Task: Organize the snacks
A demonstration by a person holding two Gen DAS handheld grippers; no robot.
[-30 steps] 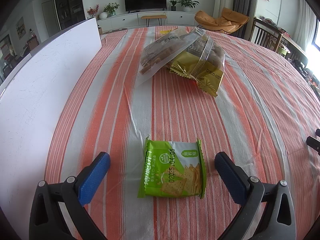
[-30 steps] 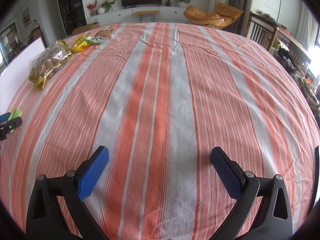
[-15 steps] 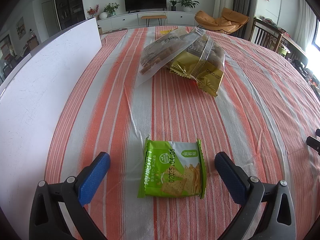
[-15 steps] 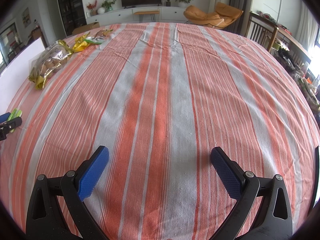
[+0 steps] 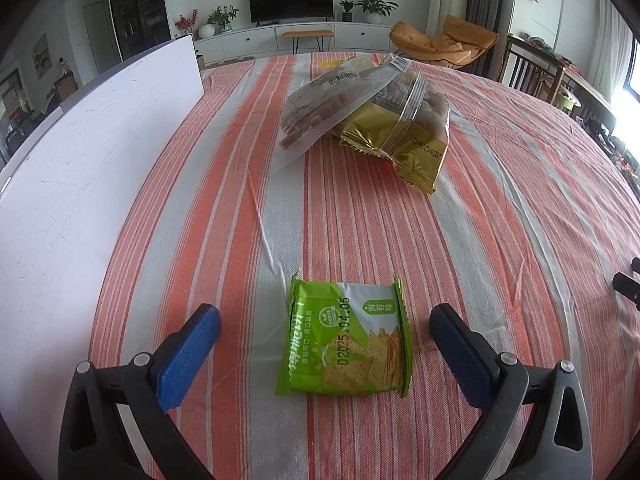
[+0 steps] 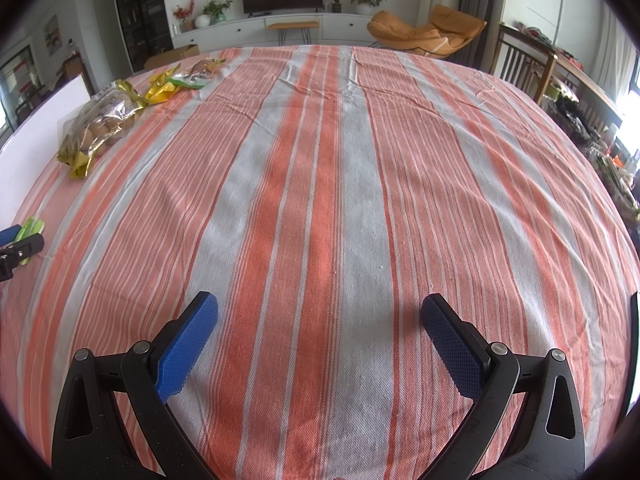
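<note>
1. The left tongs [image 5: 325, 322] are released, with the blue pads wide apart, and they hold nothing. They hover low over the bench [image 5: 500, 208].
2. The green cracker packet [image 5: 345, 338] lies flat on the cloth between the two pads, touching neither. It is a small square pouch of glossy foil with crimped ends, printed with pictures of crackers and a date stamp.
3. Only the left wrist view shows this packet fully. In the right wrist view just a thin green edge [image 6: 29, 229] of it appears at the far left, beside one tip of the left tongs.
4. The right tongs [image 6: 319, 312] are also released and empty, over a bare part of the striped cloth [image 6: 320, 200], well apart from all snacks.
5. Farther along the bench, the left view shows a clear plastic bag [image 5: 332, 110] with brown pieces inside, leaning on a gold foil bag [image 5: 404, 140] with a transparent window.
6. The right view shows the gold bag [image 6: 100, 120] from the side, and behind it a yellow wrapper [image 6: 160, 89] and another small packet [image 6: 194, 76], which the left view mostly hides.
7. A white flat board [image 5: 80, 160] lies along the left side of the bench.
8. The cloth is woven, with orange and grey-white stripes and some soft wrinkles.
</note>
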